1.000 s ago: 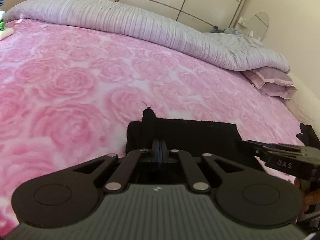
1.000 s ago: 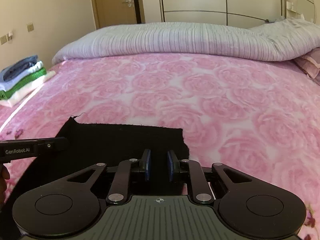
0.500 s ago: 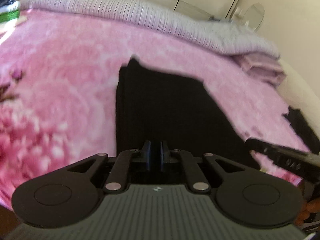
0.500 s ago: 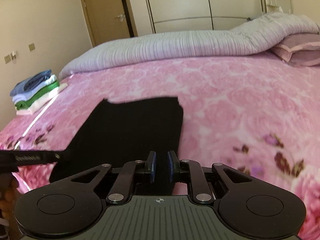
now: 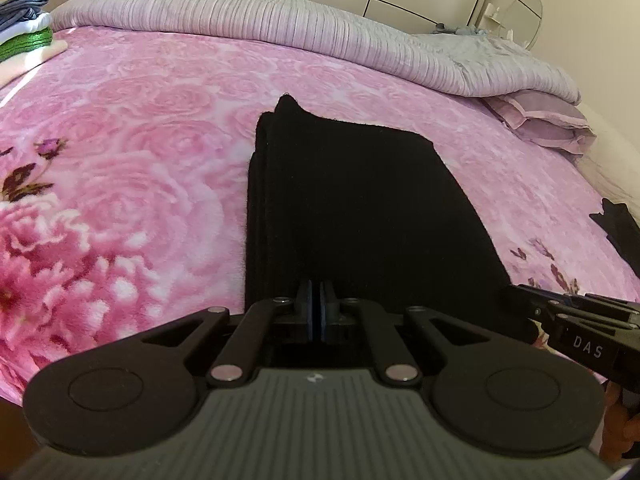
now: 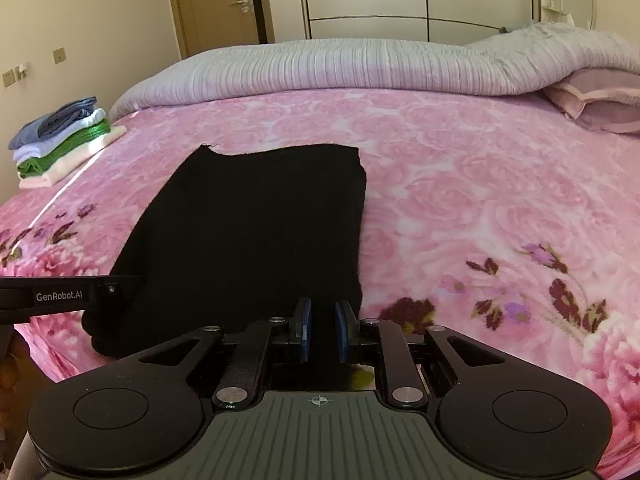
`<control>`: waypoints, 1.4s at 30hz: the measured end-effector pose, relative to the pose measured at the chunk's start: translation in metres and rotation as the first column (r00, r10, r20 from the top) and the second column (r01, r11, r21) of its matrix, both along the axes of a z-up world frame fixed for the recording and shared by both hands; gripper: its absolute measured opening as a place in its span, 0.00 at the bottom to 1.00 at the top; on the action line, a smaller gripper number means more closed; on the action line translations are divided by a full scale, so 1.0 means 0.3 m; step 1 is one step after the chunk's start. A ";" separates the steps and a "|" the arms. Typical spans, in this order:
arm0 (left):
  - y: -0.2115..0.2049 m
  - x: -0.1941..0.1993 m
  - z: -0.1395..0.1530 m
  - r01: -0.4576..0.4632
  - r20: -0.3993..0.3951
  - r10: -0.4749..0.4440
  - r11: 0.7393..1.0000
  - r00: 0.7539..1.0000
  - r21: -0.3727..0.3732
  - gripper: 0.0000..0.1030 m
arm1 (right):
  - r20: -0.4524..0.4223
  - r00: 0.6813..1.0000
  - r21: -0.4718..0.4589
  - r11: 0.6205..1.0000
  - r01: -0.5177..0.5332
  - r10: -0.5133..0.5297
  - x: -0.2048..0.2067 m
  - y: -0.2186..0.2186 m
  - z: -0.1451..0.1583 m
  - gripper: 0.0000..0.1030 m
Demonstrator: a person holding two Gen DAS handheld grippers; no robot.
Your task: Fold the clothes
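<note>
A black garment (image 5: 352, 208) lies folded into a long strip on the pink rose bedspread (image 5: 132, 168); it also shows in the right wrist view (image 6: 260, 232). My left gripper (image 5: 318, 304) is at the garment's near edge with its pads nearly together, and no cloth shows between them. My right gripper (image 6: 322, 324) is slightly open at the near right corner of the garment, holding nothing. Each gripper shows at the edge of the other's view.
A stack of folded clothes (image 6: 60, 140) sits at the bed's far left. A rolled grey-lilac quilt (image 6: 360, 68) and a pillow (image 6: 600, 100) lie along the back. Another dark piece of cloth (image 5: 618, 228) lies at the right edge.
Both grippers have drawn back toward the near edge of the bed. The left gripper let go of the cloth corner it held, and the garment now lies flat as a long strip.
</note>
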State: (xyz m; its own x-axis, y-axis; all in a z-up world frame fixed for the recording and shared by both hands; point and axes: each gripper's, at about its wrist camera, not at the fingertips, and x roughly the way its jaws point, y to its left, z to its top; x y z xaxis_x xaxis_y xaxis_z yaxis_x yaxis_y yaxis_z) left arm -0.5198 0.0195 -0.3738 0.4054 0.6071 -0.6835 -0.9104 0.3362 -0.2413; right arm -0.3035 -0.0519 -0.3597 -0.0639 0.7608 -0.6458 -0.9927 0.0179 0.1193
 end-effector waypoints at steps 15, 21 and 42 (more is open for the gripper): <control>-0.181 0.026 0.105 -0.029 -0.154 0.028 1.000 0.988 -0.003 0.46 | -0.142 0.978 -0.076 0.987 0.142 -0.152 0.063 -0.133 0.100 0.65; -0.255 0.003 0.104 -0.037 -0.197 0.036 0.999 0.980 -0.001 0.46 | -0.136 0.985 -0.093 0.991 0.093 -0.105 -0.005 -0.187 0.120 0.65; -0.433 -0.082 0.190 -0.056 -0.174 0.067 0.996 0.982 0.068 0.47 | -0.040 0.999 -0.085 0.996 0.015 -0.018 -0.158 -0.341 0.161 0.65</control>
State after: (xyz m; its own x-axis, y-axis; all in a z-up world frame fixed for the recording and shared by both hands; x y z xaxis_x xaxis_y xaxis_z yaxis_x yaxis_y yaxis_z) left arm -0.5443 -0.1105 -0.3170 0.2426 0.6709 -0.7007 -0.9562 0.2872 -0.0561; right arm -0.3510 -0.1541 -0.3113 -0.0794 0.7050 -0.7048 -0.9865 0.0459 0.1571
